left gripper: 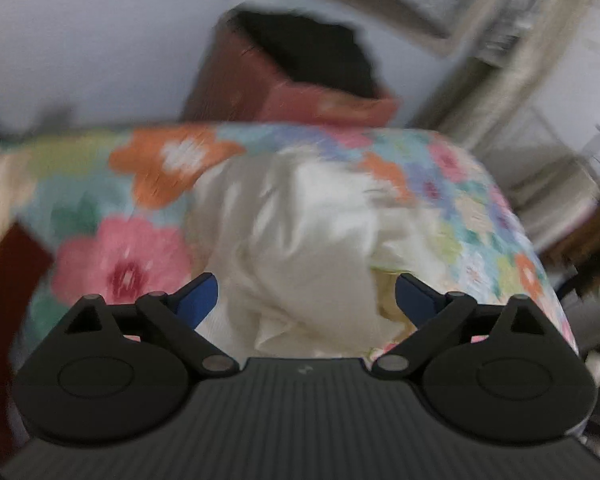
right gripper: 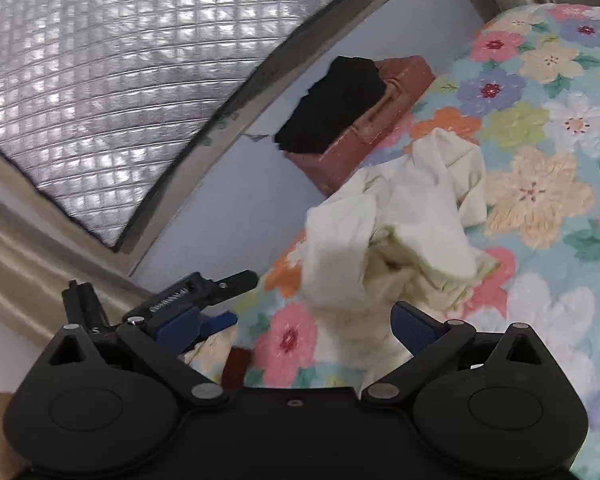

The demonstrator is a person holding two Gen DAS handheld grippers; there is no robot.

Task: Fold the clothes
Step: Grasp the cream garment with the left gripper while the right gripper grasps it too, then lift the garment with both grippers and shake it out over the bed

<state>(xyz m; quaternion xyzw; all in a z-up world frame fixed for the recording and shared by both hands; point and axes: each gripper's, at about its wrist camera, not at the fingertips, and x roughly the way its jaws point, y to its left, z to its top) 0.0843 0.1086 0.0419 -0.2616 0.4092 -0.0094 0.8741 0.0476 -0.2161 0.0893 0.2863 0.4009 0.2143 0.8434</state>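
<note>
A crumpled cream-white garment [left gripper: 312,248] lies in a heap on a bed with a floral cover [left gripper: 120,248]. My left gripper [left gripper: 306,300] is open, its blue pads on either side of the near edge of the heap, holding nothing. In the right wrist view the same garment [right gripper: 404,232] lies bunched on the floral cover [right gripper: 540,184]. My right gripper [right gripper: 314,322] is open, just short of the garment's near end. The left gripper [right gripper: 188,304] shows at the left of that view, beside the bed's edge.
A reddish-brown box [right gripper: 380,120] with a black cloth [right gripper: 336,104] on top sits at the bed's far end by a pale blue wall [right gripper: 228,200]. A silver quilted panel [right gripper: 112,80] leans on the wall. Dark clutter [left gripper: 596,240] stands right of the bed.
</note>
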